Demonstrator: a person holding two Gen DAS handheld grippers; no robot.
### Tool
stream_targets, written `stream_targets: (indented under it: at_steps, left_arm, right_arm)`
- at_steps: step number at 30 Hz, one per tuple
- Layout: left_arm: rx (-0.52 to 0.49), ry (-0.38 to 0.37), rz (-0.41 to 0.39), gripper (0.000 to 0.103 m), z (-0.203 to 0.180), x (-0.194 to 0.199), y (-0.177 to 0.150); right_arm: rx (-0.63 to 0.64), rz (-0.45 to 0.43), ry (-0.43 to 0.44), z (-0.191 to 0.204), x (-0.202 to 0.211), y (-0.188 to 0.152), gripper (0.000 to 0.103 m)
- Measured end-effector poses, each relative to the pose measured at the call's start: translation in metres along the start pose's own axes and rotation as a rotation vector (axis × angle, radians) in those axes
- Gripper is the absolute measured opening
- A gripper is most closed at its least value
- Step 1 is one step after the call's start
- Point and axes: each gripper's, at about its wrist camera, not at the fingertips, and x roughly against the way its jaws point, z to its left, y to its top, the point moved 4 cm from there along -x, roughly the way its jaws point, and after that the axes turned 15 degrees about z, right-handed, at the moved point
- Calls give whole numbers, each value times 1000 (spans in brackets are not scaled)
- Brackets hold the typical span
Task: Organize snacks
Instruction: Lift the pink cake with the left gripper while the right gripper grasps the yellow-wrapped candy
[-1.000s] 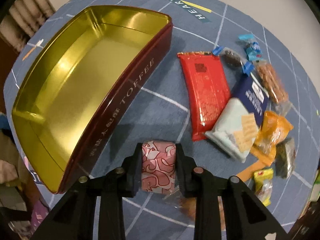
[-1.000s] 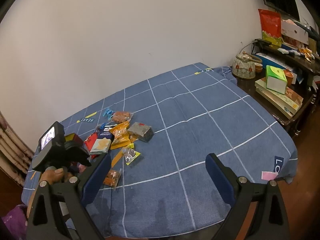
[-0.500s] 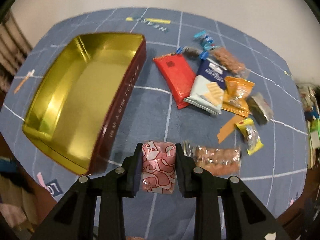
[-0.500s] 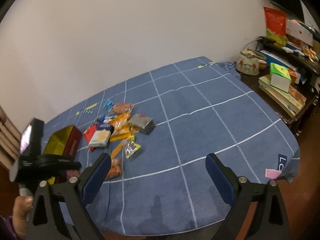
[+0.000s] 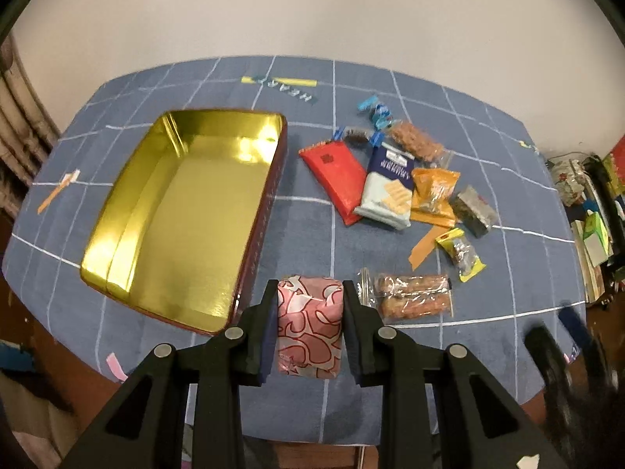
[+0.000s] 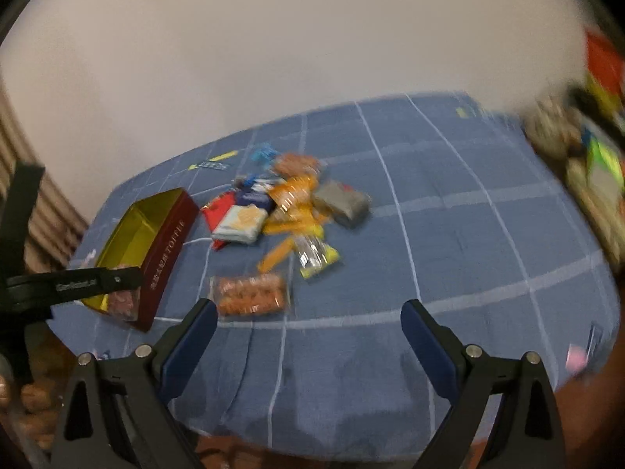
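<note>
My left gripper (image 5: 309,305) is shut on a pink patterned snack packet (image 5: 309,326) and holds it above the table, just right of the near corner of the open gold-lined toffee tin (image 5: 183,211). The tin (image 6: 166,246) is empty in the left wrist view. A pile of snacks lies to its right: a red packet (image 5: 338,178), a blue-and-white cracker pack (image 5: 388,191), an orange packet (image 5: 431,191) and a clear bag of biscuits (image 5: 412,297). My right gripper (image 6: 308,332) is open and empty above the table's near edge; that view is blurred.
The blue checked tablecloth (image 5: 332,234) covers the table. A side shelf with books and clutter (image 5: 586,203) stands to the right. A white wall is behind. The left gripper's body (image 6: 70,285) shows at the left of the right wrist view.
My left gripper has risen and pulled back with the pink packet, so the tin and snacks look smaller. My right gripper has swung left toward the snack pile.
</note>
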Motion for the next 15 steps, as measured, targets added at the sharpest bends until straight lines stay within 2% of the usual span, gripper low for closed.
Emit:
stream_targets:
  at_steps: [4, 7, 15]
  left_arm:
    - [8, -12, -15, 26, 7, 10, 1]
    - [12, -10, -27, 26, 15, 17, 1]
    - [28, 5, -54, 26, 32, 29, 6]
  right_arm:
    - [85, 61, -25, 9, -31, 30, 73]
    - [92, 116, -36, 6, -58, 39, 63]
    - [95, 182, -32, 2, -93, 49, 63]
